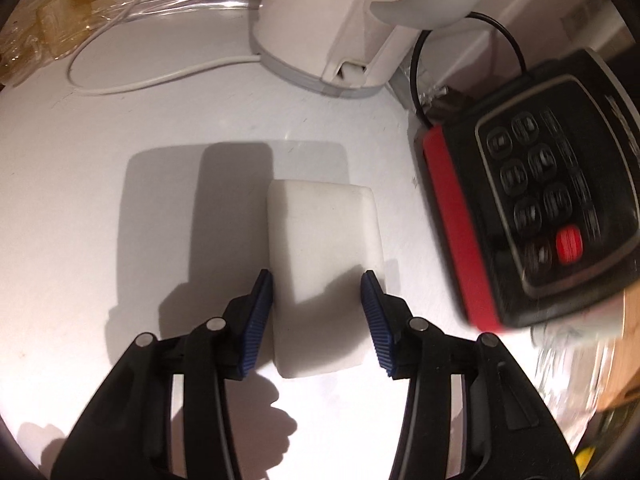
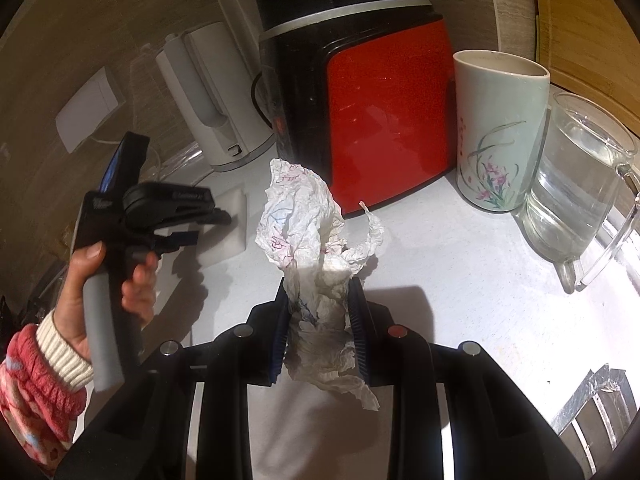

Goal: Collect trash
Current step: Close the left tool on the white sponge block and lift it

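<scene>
Two hand-held grippers are at work over the white counter (image 1: pixel 120 220): the left gripper (image 1: pixel 318 308) and the right gripper (image 2: pixel 320 312). One crumpled paper (image 2: pixel 308 216), one white sponge block (image 1: pixel 324 264). One white kettle (image 1: pixel 320 20), with a single white cord (image 1: pixel 160 76) trailing from it. One red-and-black appliance (image 2: pixel 380 120), carrying one red button (image 1: pixel 568 244) among nine dark ones. One flowered ceramic cup (image 2: pixel 500 128), one glass pitcher (image 2: pixel 572 184). One hand (image 2: pixel 80 280) in view, one wall socket plate (image 2: pixel 88 108).

Ahead of my left gripper (image 1: pixel 317 304): kettle (image 1: pixel 320 20) blocks.
Its right: black-and-red appliance (image 1: pixel 532 208) crowds.
Its left: open counter (image 1: pixel 80 200).
</scene>
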Demonstrator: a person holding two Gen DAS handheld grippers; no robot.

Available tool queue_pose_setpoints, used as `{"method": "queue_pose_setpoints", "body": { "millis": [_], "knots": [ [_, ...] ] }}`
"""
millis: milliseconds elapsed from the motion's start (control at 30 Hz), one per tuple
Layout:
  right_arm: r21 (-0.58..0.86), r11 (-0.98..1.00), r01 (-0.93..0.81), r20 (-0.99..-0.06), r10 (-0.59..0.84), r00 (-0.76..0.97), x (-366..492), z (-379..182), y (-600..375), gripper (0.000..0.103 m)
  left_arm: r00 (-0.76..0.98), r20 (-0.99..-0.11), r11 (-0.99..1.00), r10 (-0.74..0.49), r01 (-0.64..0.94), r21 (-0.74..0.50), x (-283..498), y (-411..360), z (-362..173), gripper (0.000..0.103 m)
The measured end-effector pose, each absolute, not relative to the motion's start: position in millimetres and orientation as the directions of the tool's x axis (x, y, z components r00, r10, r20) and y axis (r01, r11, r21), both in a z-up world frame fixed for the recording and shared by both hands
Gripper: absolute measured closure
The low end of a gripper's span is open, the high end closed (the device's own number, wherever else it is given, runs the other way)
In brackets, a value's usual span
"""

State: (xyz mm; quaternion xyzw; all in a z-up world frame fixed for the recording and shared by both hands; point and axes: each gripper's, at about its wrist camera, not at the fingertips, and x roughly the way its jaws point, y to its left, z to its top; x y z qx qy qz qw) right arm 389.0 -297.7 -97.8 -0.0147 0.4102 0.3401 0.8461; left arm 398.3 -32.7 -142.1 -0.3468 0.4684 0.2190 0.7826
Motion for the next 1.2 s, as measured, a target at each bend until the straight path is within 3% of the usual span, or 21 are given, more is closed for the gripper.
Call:
{"method": "queue_pose_setpoints", "body": {
  "millis": [333,467,600,833,967,1200],
  "knots": [
    [0.249,0.758,-0.603,-0.704,0.569,0.425,373,-94,-290,0.074,0.489,-0.872,0.715,0.023,-0.618,-0.327,367,-39,-132,0.056],
    [0.251,0.755,-0.605,-0.704,0.571,0.421,373,-95,-288,0.074,0.501,-0.857,0.748,0.121,-0.613,-0.253,364,-47,-115,0.020],
    [0.254,0.753,-0.607,-0.702,0.575,0.419,373,-96,-288,0.074,0.489,-0.861,0.786,0.143,-0.585,-0.202,377,-57,-113,0.014],
    [0.251,0.750,-0.612,-0.705,0.575,0.415,372,-98,-289,0.074,0.422,-0.886,0.812,0.191,-0.575,-0.099,406,-69,-129,0.015],
    [0.251,0.753,-0.609,-0.707,0.572,0.416,373,-99,-290,0.074,0.384,-0.904,0.807,0.186,-0.585,-0.082,411,-67,-142,0.043],
    [0.248,0.750,-0.614,-0.705,0.574,0.416,372,-98,-289,0.074,0.392,-0.891,0.809,0.229,-0.585,-0.050,408,-69,-140,0.046]
  ]
}}
